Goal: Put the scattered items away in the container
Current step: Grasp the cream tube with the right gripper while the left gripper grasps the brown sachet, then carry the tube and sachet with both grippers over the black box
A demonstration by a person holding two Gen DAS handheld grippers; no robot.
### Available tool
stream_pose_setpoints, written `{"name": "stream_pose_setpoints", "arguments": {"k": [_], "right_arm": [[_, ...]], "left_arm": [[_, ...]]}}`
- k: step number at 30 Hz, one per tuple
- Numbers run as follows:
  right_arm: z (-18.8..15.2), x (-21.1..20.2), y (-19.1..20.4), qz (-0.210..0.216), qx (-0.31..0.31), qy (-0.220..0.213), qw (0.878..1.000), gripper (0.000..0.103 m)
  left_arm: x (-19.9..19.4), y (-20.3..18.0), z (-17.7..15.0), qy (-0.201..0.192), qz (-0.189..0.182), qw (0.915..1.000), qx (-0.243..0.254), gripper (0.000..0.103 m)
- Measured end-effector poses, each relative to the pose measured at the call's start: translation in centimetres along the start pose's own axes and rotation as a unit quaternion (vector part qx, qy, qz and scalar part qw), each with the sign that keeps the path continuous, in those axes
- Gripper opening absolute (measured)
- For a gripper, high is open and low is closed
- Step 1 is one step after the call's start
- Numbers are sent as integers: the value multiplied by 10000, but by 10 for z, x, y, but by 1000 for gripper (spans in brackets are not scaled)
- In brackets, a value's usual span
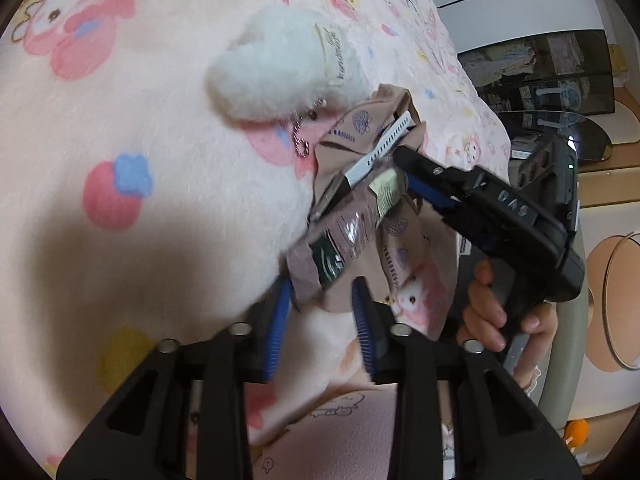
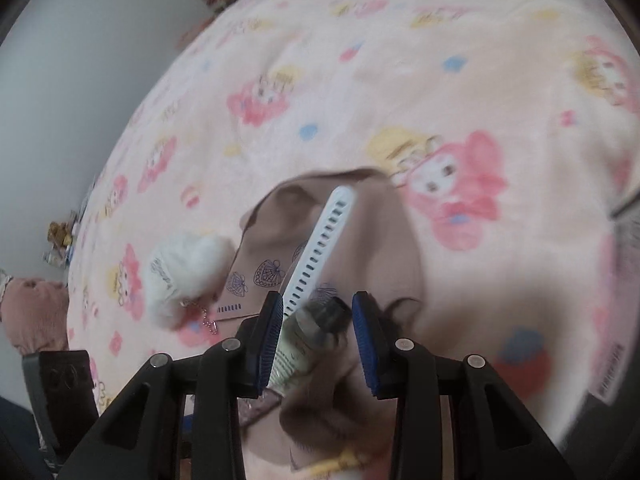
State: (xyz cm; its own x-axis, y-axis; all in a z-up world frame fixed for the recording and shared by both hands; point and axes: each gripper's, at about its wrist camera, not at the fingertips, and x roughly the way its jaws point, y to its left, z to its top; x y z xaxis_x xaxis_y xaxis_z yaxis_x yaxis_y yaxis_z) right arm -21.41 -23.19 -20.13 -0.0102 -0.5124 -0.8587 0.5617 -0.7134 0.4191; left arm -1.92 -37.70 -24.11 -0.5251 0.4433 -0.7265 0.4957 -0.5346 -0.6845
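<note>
A beige fabric pouch with shell prints lies open on the pink blanket, also in the right wrist view. A white comb and a pale tube with a dark cap stick out of its mouth. A shiny packet lies at its near edge. A white fluffy heart keychain lies just beside the pouch. My left gripper is open around the pouch's near edge. My right gripper is open, with the tube between its fingers.
The pink cartoon-print blanket covers the bed. A grey wall and a pink plush lie to the left. Shelves and a round table stand past the bed's right edge.
</note>
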Motion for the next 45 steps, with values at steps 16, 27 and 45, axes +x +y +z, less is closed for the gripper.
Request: {"name": "stream_pose_setpoints", "arguments": {"k": [16,27,45], "right_arm": [[-80,-19,43,-64,-1004,558,9934,39],[-70,-1,50,-82,-1094,458,9929,42],[-104,-190,7,42,-480,-719,9962,42]], "left_arm": [[-33,4,-8,-516,415,9978,-49,30],[-21,31,-36,-397,380,9971,-533,40],[-61,-149,-66,-936,24,9892,1131,40]]}}
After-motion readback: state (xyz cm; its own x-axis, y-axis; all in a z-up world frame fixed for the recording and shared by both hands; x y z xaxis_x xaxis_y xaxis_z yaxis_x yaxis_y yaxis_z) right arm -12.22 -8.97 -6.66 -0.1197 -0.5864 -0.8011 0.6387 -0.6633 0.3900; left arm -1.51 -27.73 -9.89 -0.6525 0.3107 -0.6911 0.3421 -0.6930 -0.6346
